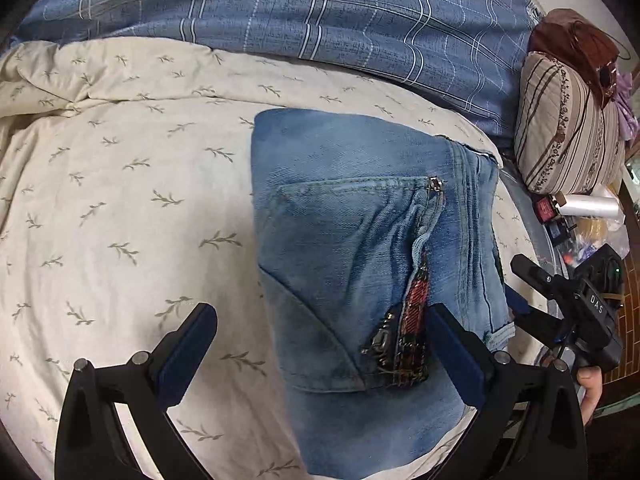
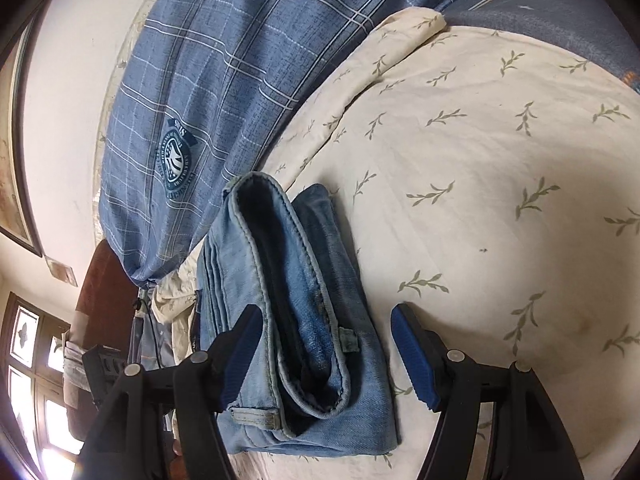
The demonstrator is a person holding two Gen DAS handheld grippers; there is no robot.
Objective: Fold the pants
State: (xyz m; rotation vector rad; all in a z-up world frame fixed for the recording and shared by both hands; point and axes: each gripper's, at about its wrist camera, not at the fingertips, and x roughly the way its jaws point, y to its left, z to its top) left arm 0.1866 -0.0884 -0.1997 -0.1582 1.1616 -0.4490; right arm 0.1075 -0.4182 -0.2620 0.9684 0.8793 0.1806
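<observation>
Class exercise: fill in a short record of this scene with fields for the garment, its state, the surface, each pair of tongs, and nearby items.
garment: blue jeans
state: folded into a compact stack, back pocket up
surface: cream leaf-print quilt
left tongs: open, over the jeans
right tongs: open, astride the waistband end
nearby: blue plaid bedding; striped pillow

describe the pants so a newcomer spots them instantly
Start at the cream leaf-print quilt covering the bed, below the blue plaid blanket. On it lies a folded light-blue denim bundle, the pants. Only they show a back pocket, with a red plaid strip beside it.
</observation>
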